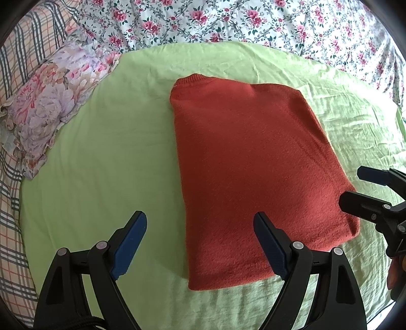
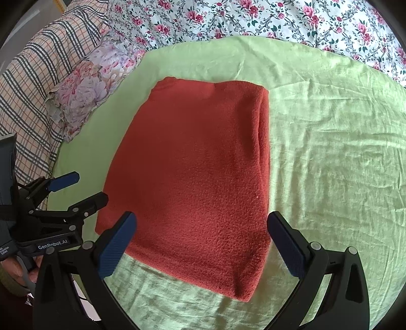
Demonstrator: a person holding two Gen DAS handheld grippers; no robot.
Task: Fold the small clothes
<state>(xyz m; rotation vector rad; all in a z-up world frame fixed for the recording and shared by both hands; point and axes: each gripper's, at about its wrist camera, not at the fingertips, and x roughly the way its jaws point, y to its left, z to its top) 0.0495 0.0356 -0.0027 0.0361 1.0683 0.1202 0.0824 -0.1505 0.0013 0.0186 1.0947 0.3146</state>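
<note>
i have both grippers raised over the bed, and neither touches anything. the rust-red knit sweater (image 1: 251,162) lies folded into a neat oblong on the light green sheet (image 1: 101,157), roughly in the middle of it, with the ribbed collar at the far end and the hem toward me. from the right wrist view i can see the doubled layers stacked along its right edge.

my left gripper (image 1: 200,243) hangs above the near left corner of the sweater, its jaws spread wide; one blue pad is over bare sheet, the other over the knit. my right gripper (image 2: 201,245) hangs above the near end too, jaws also wide apart, straddling most of the hem's width. each gripper shows in the other's view: the right one at the right rim of the left view, the left one at the left rim of the right view, with part of a hand (image 2: 15,273) on its handle.

a flowered pillow (image 1: 50,101) lies at the sheet's far left edge. beyond the sheet i see a rose-print quilt (image 1: 228,22), and a plaid cover (image 2: 38,71) on the left.
</note>
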